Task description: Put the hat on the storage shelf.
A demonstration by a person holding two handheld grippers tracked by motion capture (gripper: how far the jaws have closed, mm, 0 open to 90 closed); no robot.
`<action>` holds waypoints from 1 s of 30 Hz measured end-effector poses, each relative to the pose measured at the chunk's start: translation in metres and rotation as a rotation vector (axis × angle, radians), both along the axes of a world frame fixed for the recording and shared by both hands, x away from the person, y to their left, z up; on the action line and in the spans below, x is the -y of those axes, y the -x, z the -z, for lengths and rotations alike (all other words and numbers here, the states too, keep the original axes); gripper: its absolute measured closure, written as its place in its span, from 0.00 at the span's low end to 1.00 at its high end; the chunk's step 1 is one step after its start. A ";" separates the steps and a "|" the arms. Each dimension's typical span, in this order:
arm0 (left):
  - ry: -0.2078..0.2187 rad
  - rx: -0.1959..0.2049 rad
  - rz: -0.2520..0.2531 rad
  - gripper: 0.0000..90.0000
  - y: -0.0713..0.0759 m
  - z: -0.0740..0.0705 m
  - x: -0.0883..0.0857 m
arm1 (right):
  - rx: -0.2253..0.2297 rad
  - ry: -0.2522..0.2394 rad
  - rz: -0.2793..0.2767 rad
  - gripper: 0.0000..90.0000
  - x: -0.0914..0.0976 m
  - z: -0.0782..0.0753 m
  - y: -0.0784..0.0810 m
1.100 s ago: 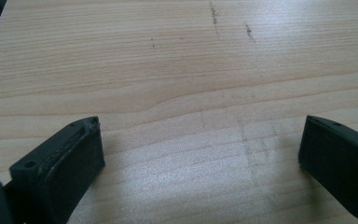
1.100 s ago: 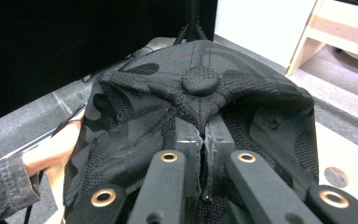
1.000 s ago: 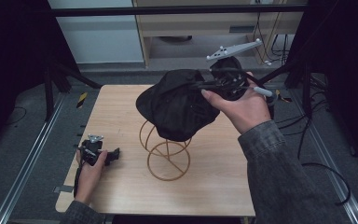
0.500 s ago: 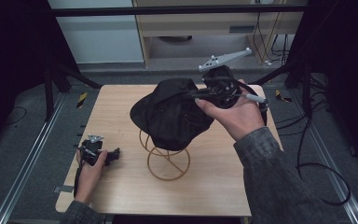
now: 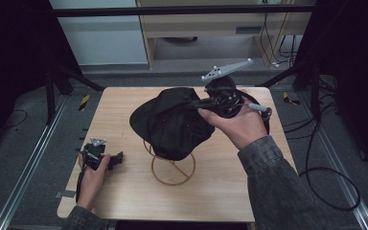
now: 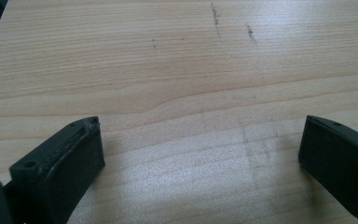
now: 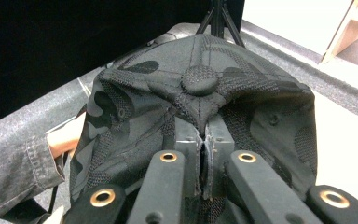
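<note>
Our right gripper (image 7: 204,140) clamps the black cap's (image 5: 172,122) crown fabric, just below its top button (image 7: 199,80), over the wire stand (image 5: 172,167). Our left gripper (image 5: 117,158) rests splayed on the table (image 6: 191,70), well apart.

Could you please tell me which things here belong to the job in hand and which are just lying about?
Part of the job:
- black cap, pinched by the right gripper
- wire stand under the cap

Lying about or idle:
- left gripper, open and resting on the table
- cables on the floor
</note>
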State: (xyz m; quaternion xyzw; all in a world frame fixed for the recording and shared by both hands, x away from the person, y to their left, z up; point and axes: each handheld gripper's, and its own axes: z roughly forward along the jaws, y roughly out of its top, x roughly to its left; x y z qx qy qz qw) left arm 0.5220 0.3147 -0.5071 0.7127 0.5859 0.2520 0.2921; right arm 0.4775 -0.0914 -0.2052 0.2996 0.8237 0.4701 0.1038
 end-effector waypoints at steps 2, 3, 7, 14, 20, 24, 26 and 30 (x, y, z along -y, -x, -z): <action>0.000 0.000 -0.001 0.00 0.000 0.000 0.000 | -0.005 0.000 0.002 0.96 0.000 0.002 0.000; -0.001 0.000 -0.002 0.00 0.000 0.000 0.000 | -0.015 0.005 0.000 0.96 0.000 0.006 0.000; -0.001 0.000 -0.002 0.00 0.000 0.000 0.000 | -0.020 0.009 -0.002 0.96 0.000 0.011 0.001; -0.002 0.001 -0.006 0.00 0.000 0.000 0.000 | -0.046 0.035 -0.002 0.96 -0.001 0.021 -0.001; -0.002 0.000 -0.008 0.00 -0.001 0.000 0.000 | -0.050 0.046 -0.002 0.96 -0.003 0.025 -0.001; -0.002 0.002 -0.011 0.00 -0.001 0.000 0.000 | -0.058 0.061 -0.003 0.96 -0.006 0.030 -0.003; 0.002 0.005 -0.014 0.00 -0.001 0.000 0.001 | -0.067 0.058 -0.001 0.96 -0.006 0.033 -0.003; -0.001 0.001 -0.010 0.00 -0.001 0.000 0.001 | -0.073 0.077 0.000 0.95 -0.007 0.038 -0.003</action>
